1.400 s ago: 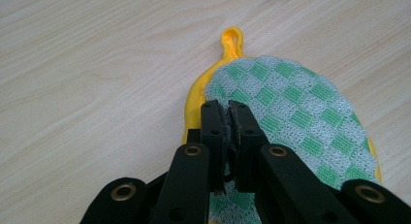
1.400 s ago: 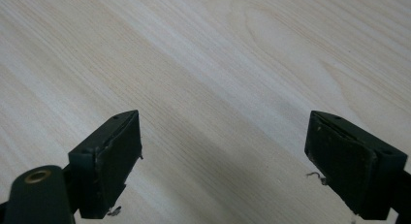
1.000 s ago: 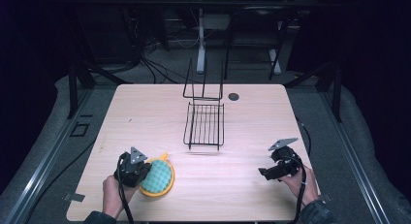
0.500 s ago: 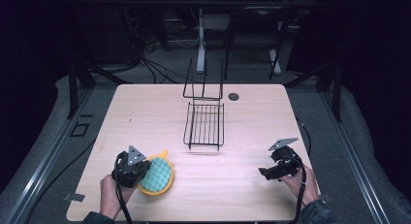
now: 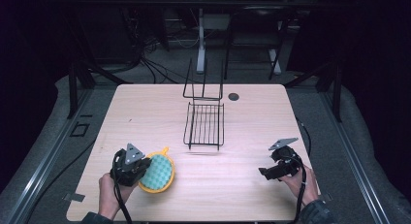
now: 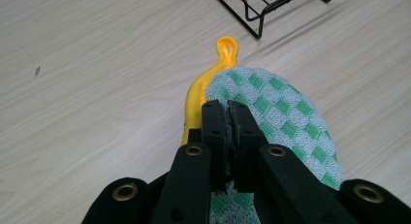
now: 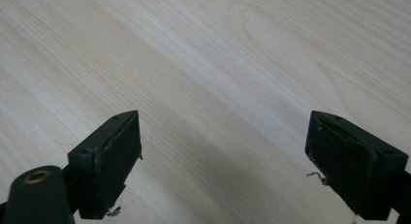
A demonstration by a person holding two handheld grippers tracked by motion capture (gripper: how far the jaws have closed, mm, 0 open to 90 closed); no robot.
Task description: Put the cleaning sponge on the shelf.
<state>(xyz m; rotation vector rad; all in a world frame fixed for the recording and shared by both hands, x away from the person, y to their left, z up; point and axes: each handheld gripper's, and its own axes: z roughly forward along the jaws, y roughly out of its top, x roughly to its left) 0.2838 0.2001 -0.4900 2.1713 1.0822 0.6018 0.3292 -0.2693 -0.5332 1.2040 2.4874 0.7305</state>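
A round scrubber (image 5: 158, 171) with a green-and-white checked face and a yellow back lies at the near left of the table. Its yellow hanging loop (image 6: 226, 47) points toward the wire rack. My left gripper (image 5: 144, 171) is shut on the scrubber's near edge, and in the left gripper view the jaws (image 6: 227, 107) pinch the checked fabric (image 6: 286, 117) between them. At the near right, my right gripper (image 5: 265, 173) stands open, low over bare wood. In the right gripper view, nothing lies between its wide-apart jaws (image 7: 225, 136).
A black wire rack (image 5: 204, 124) with an upright back stands at the table's middle, and its corner is in the left gripper view (image 6: 261, 6). A small dark round thing (image 5: 234, 96) lies behind it. The light wooden tabletop (image 5: 145, 112) is bordered by dark floor and cables.
The left hand has shifted very slightly with the scrubber still in its grip. The right gripper has kept still.
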